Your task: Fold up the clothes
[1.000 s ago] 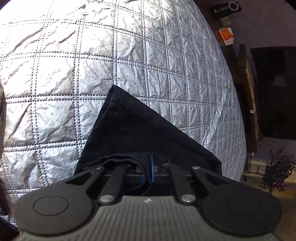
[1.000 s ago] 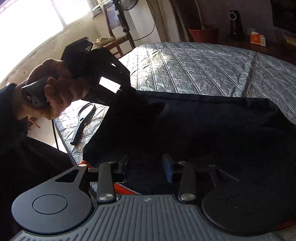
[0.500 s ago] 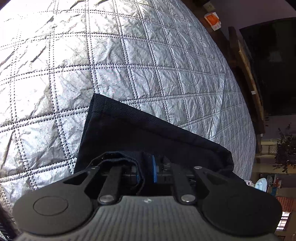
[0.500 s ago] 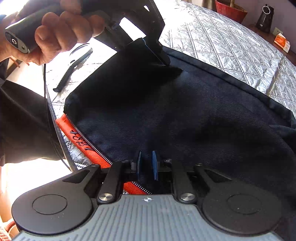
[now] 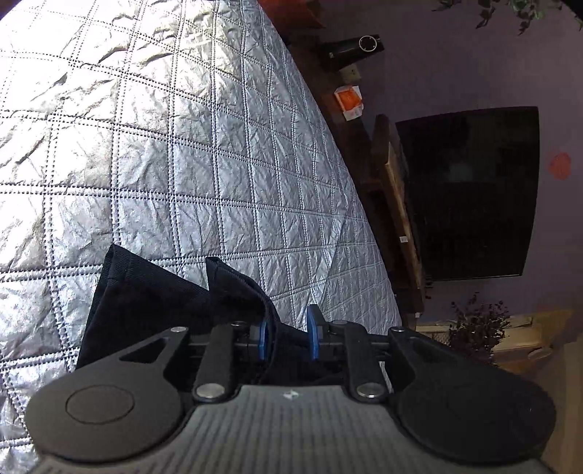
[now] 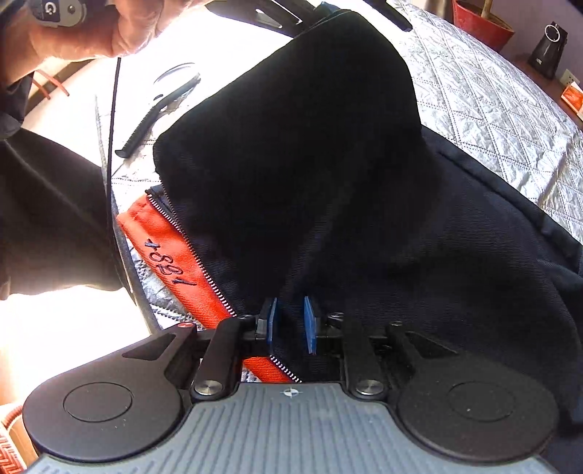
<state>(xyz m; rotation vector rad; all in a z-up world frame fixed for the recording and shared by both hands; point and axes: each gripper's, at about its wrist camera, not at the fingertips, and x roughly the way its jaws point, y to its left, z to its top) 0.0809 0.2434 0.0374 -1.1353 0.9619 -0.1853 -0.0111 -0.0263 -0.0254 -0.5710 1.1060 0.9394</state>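
Biggest thing here is the bed (image 5: pixel 182 146), covered in that silver quilted spread, and my dark navy garment (image 6: pixel 400 237) is lying on it close to the near edge, with one flap lifted up into a dark hump in the right wrist view. Off the far side of the bed there's a black TV screen (image 5: pixel 470 189) against the purple wall, sitting behind a wooden stand. The garment has an orange zipper band (image 6: pixel 171 255) along its near edge with some dark stitched numbers on it, and that part lies flat on the spread. My left tool (image 5: pixel 286 335) has its blue pads spread apart with a fold of the navy cloth poking up right beside the left pad, so it's released, not pinching anything. My right tool (image 6: pixel 289 322) is the same deal, pads parted and sitting right over the cloth next to the zipper, nothing clamped between them. In the top corner of the right view you can see my left hand (image 6: pixel 91 32) around the other tool's handle. Also a black hanger-looking thing (image 6: pixel 160 109) lies on the spread near the bed's edge, and a little orange and white box (image 5: pixel 349 101) sits past the far side.
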